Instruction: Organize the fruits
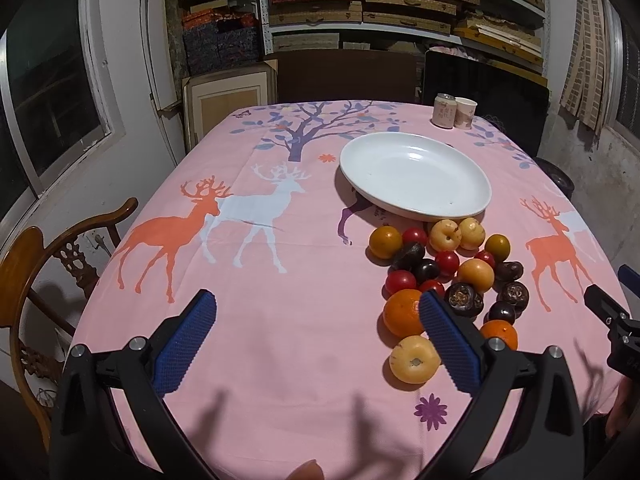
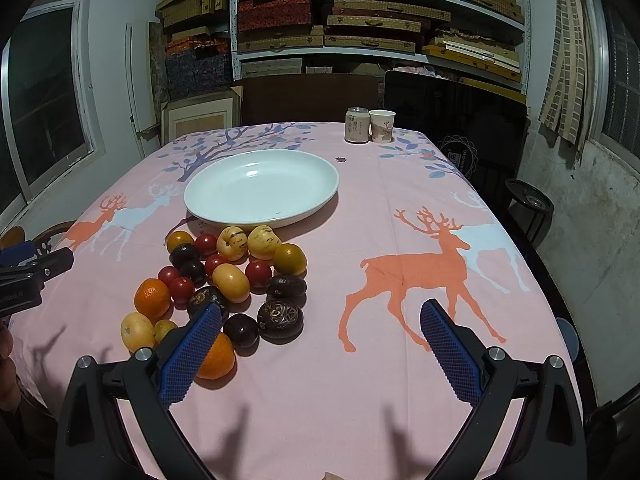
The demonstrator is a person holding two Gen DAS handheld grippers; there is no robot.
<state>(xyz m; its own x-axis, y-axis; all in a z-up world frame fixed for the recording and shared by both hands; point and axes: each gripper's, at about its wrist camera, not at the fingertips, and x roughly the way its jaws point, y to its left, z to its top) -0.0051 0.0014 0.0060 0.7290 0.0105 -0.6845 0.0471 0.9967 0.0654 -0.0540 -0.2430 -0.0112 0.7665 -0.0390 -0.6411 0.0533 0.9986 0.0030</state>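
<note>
- The left gripper point(image 1: 318, 336) is held spread wide above the pink tablecloth point(image 1: 280, 280), with nothing between its blue pads; its right pad lies just in front of an orange point(image 1: 400, 312) at the near edge of the fruit pile.
- The right gripper point(image 2: 320, 344) is likewise spread and empty, its left pad overlapping a second orange point(image 2: 218, 356) in that view; whether contact is made cannot be told.
- The fruits are found heaped together on the cloth just in front of the white plate point(image 2: 260, 188), which is seen to be empty; a can point(image 2: 357, 125) and a paper cup point(image 2: 382, 126) stand well apart at the far edge.
- The oranges and the yellow fruit point(image 1: 414, 359) are judged firm and light, best taken across the widest part.
- The small red tomatoes point(image 1: 400, 282) are judged smooth, soft-skinned and prone to rolling, so a gentle squeeze would be wanted.
- The dark ridged fruits point(image 2: 280, 316) look hard and flattened, better gripped across their sides.
- Most fruits are nearly round, so no long axis is given; the near yellow fruit is turned with its stem dimple upward.
</note>
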